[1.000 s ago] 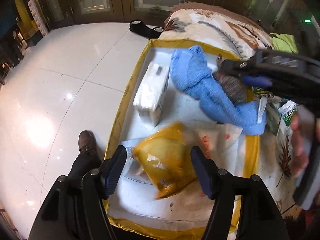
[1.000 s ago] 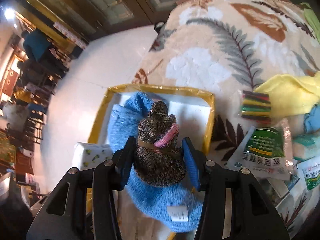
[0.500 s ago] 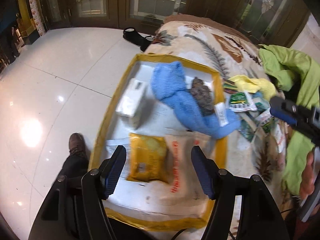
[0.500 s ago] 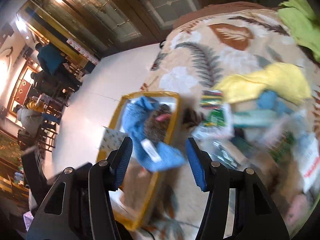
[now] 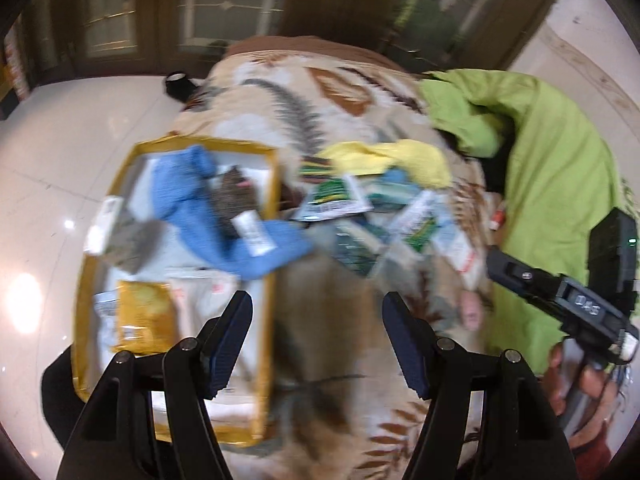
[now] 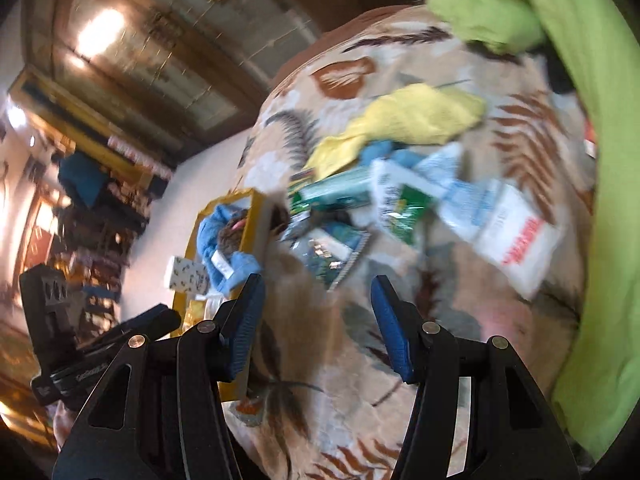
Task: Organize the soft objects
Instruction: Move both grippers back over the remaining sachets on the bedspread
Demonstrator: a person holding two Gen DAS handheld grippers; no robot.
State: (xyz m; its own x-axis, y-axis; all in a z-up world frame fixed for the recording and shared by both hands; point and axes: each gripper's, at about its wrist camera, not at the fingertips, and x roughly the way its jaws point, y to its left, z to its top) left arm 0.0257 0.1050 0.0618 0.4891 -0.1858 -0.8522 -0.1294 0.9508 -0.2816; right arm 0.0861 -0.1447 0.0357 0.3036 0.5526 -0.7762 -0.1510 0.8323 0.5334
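Both tongs, left [image 5: 316,316] and right [image 6: 316,300], are spread, empty; blue towel [image 5: 240,236] is seen ahead-left in yellow-rimmed box [image 5: 272,184].

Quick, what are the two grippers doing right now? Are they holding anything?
Left gripper: open, holding nothing.
Right gripper: open, holding nothing.
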